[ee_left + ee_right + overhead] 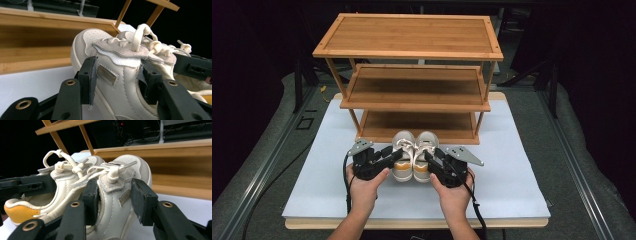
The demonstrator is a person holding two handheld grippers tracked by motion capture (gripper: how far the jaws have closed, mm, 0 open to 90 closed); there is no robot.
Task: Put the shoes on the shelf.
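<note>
Near the tabletop's (512,195) front edge, our left tongs (398,155) clamp the left sneaker (403,150) across its side and collar. Our right tongs (430,156) clamp the right sneaker (426,149) likewise, both shoes just before the wooden rack (412,102).

Two cream shoes stand side by side at centre: one (403,155) at 9 o'clock of the pair, one (425,155) at 3 o'clock. Two tools: the left tool (396,156) clamps the 9 o'clock shoe, the right tool (430,157) the 3 o'clock shoe. Two hands: left (364,187), right (455,192). One rack (412,55) with three shelves, at 12 o'clock. One white counter (517,165).
</note>
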